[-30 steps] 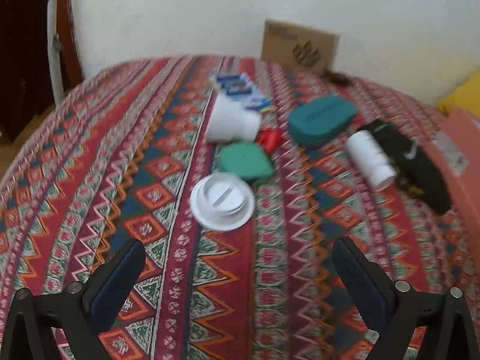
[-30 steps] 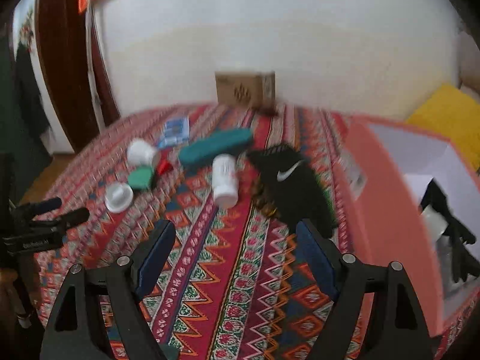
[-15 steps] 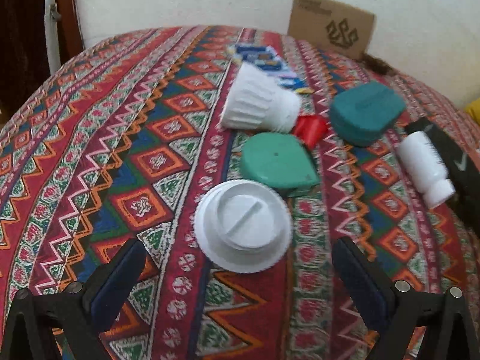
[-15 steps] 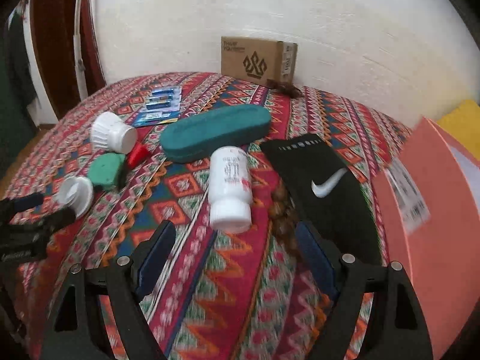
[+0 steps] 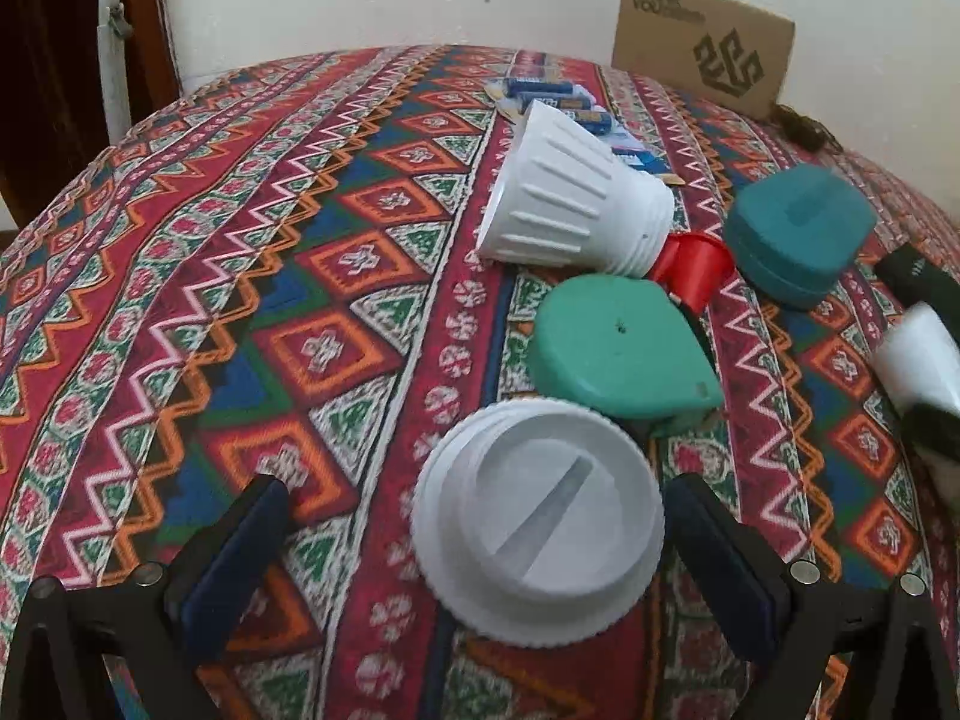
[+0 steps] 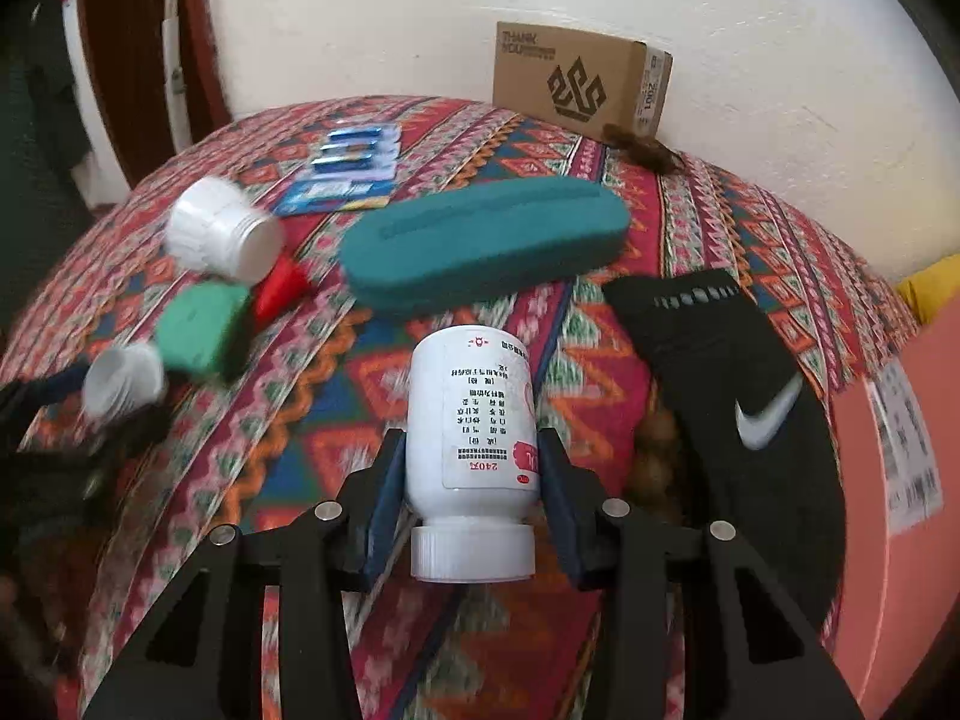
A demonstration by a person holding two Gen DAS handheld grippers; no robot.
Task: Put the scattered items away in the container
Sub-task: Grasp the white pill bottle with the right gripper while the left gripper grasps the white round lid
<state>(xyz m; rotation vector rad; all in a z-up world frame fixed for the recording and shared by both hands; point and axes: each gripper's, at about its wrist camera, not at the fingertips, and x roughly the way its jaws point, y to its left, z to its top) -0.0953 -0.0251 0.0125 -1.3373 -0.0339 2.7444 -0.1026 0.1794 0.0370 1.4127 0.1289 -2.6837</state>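
The right gripper (image 6: 471, 501), jaws just closing, is clamping the smooth white plastic pill bottle (image 6: 471, 426) between its pads; it may slip. The left gripper (image 5: 480, 564) is gaping around the white ridged lid (image 5: 539, 540).

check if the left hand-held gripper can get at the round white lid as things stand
Probably yes: the left hand-held gripper stands open with the round white lid lying flat between its fingers, nothing on top.
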